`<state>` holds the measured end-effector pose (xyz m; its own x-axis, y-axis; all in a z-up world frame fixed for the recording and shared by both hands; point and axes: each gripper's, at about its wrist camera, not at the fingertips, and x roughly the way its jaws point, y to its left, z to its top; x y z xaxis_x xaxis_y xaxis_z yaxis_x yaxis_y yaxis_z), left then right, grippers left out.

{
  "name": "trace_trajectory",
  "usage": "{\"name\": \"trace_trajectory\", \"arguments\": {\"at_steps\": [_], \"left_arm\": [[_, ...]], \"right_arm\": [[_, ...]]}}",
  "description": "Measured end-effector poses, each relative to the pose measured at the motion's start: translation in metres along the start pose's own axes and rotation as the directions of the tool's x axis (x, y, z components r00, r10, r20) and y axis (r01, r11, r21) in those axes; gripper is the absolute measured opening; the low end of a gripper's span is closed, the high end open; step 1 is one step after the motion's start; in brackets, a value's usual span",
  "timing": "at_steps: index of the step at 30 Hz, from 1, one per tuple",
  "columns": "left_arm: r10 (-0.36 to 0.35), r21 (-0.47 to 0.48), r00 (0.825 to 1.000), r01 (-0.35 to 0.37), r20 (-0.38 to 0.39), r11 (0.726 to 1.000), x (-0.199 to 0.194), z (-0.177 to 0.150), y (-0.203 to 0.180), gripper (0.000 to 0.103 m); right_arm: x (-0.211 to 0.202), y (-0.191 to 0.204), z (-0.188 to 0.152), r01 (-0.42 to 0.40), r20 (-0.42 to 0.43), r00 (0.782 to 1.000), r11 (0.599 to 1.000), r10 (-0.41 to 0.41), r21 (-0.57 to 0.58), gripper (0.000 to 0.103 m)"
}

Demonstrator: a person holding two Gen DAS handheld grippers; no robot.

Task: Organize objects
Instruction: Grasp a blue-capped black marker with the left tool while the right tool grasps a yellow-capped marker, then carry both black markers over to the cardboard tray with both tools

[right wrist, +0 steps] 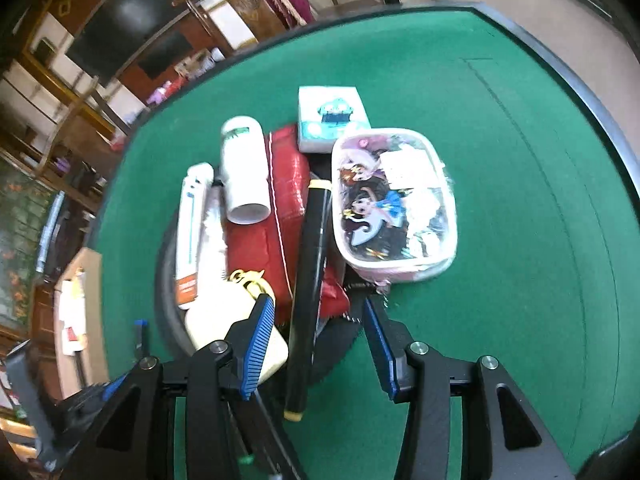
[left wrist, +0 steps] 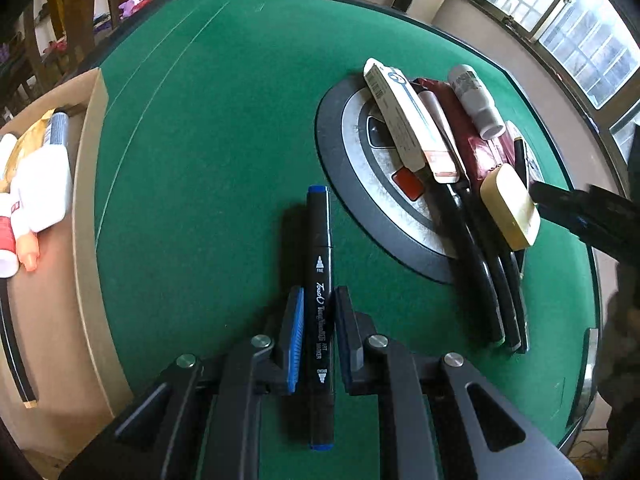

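Note:
My left gripper (left wrist: 319,295) is shut on a black marker with blue caps (left wrist: 320,240), which points away over the green felt table (left wrist: 208,140). In the right wrist view my right gripper (right wrist: 316,306) stands open over a pile on the round grey disc (left wrist: 348,184). A black marker with cream caps (right wrist: 310,264) lies between its fingers, with gaps on both sides. A cream case (right wrist: 216,320) sits just left of the left finger. The pile also holds a red pouch (right wrist: 260,248), a white bottle (right wrist: 244,172), a long white box (right wrist: 192,236) and several black markers (left wrist: 472,264).
A clear cartoon-printed pouch (right wrist: 396,204) and a tissue packet (right wrist: 332,118) lie at the pile's right and far side. A cardboard tray (left wrist: 86,200) with white bottles (left wrist: 40,184) stands off the table's left edge. One of the right gripper's fingers (left wrist: 560,200) shows beside the cream case (left wrist: 508,204).

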<state>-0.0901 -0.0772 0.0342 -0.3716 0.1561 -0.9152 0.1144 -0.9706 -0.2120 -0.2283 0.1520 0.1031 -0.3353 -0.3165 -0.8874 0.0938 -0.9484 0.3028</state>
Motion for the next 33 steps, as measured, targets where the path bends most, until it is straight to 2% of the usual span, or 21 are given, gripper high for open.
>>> {"name": "trace_trajectory", "arguments": {"at_steps": [1, 3, 5, 8, 12, 16, 18, 22, 24, 26, 33], "left_arm": [[0.001, 0.0, 1.0, -0.001, 0.001, 1.0, -0.006, -0.006, 0.01, 0.014], [0.002, 0.002, 1.0, -0.002, 0.003, 1.0, -0.005, -0.006, 0.008, 0.015], [0.006, 0.017, 1.0, -0.006, 0.006, 1.0, -0.006, -0.008, 0.008, 0.015], [-0.005, 0.026, 1.0, 0.005, 0.016, 1.0, -0.006, -0.012, 0.006, 0.014], [-0.02, 0.022, 1.0, 0.02, 0.003, 1.0, -0.008, -0.017, 0.004, 0.014], [-0.039, 0.004, 0.999, 0.039, -0.005, 0.999, -0.01, -0.028, 0.005, 0.014], [-0.042, 0.005, 0.999, 0.042, -0.007, 0.999, -0.014, -0.038, 0.006, 0.014], [-0.04, 0.012, 0.999, 0.041, -0.013, 0.999, -0.022, -0.059, 0.0, 0.014], [-0.023, 0.029, 1.0, 0.023, -0.004, 0.999, -0.026, -0.073, -0.006, 0.014], [-0.051, 0.031, 0.999, 0.051, -0.008, 0.998, -0.029, -0.084, -0.011, 0.014], [0.001, 0.172, 0.999, -0.009, 0.043, 0.985, -0.054, -0.108, -0.033, 0.015]], "right_arm": [[0.009, 0.003, 0.001, 0.04, -0.015, 0.999, 0.999, -0.04, -0.015, 0.034], [0.016, 0.005, 0.0, 0.066, -0.005, 0.998, 0.997, -0.066, -0.028, 0.021], [0.012, 0.003, -0.003, 0.059, 0.005, 0.998, 0.998, -0.059, -0.036, 0.016], [-0.006, -0.003, -0.019, 0.029, 0.011, 1.0, 0.998, -0.029, -0.055, 0.016], [-0.038, -0.007, -0.054, 0.03, 0.021, 0.999, 0.992, -0.027, -0.121, 0.016], [-0.063, -0.015, -0.093, -0.014, 0.011, 1.0, 0.993, 0.015, -0.116, 0.016], [-0.07, -0.017, -0.114, -0.058, -0.008, 0.998, 0.993, 0.057, -0.101, 0.016], [-0.075, -0.009, -0.15, -0.091, -0.029, 0.996, 0.989, 0.088, -0.119, 0.016], [-0.075, -0.002, -0.161, -0.105, -0.036, 0.994, 0.985, 0.101, -0.134, 0.016], [-0.071, 0.007, -0.167, -0.121, -0.048, 0.992, 0.982, 0.116, -0.143, 0.016], [-0.069, 0.041, -0.176, -0.156, -0.049, 0.988, 0.966, 0.149, -0.205, 0.016]]}}
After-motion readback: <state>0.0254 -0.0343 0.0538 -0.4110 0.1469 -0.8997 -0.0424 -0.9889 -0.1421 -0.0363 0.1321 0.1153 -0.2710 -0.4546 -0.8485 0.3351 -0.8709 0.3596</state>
